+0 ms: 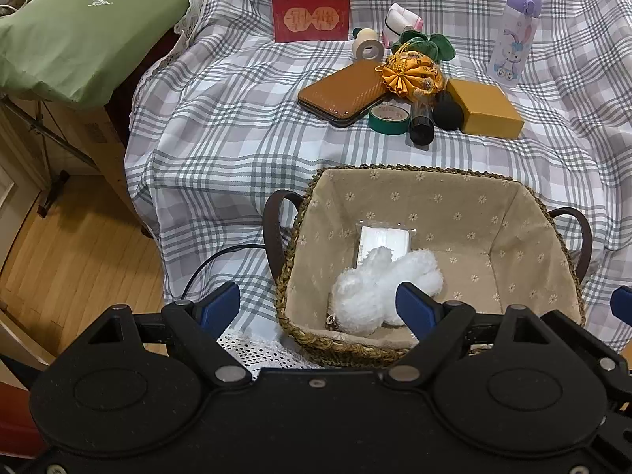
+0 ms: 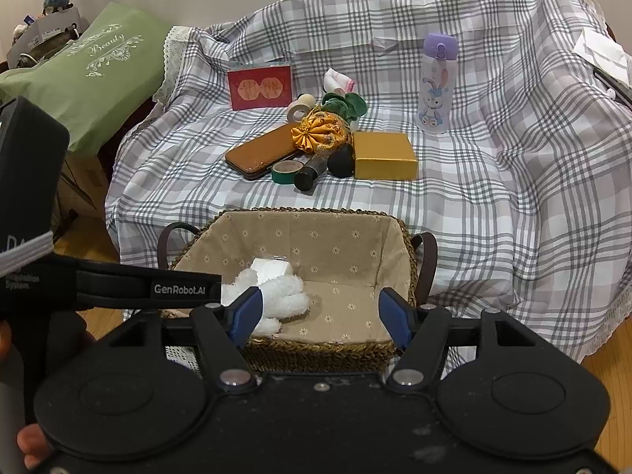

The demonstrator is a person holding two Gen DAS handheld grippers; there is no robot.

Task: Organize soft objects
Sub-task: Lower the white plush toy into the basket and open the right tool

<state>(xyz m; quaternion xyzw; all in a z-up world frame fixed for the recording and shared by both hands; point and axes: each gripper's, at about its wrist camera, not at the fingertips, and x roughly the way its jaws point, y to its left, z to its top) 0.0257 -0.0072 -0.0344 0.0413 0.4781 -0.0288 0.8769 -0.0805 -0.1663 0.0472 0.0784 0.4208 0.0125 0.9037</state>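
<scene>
Fluffy white plush toy (image 1: 381, 290) and clear-wrapped white packet (image 1: 384, 241) lie in the fabric-lined woven basket (image 1: 525, 197). At twelve o'clock, the orange fabric pouch (image 1: 412, 73) and green plush (image 1: 428, 45) wait. The left gripper (image 1: 318, 308) and right gripper (image 2: 320, 312) both gape empty.

Black left gripper (image 1: 318, 302), blue pads (image 1: 410, 306), silver screws, GenRobot.AI lettering

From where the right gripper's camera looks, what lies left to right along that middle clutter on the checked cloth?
Brown case → green tape roll → black tube → black sponge ball → yellow box → lilac-capped bottle, standing farther back.
</scene>
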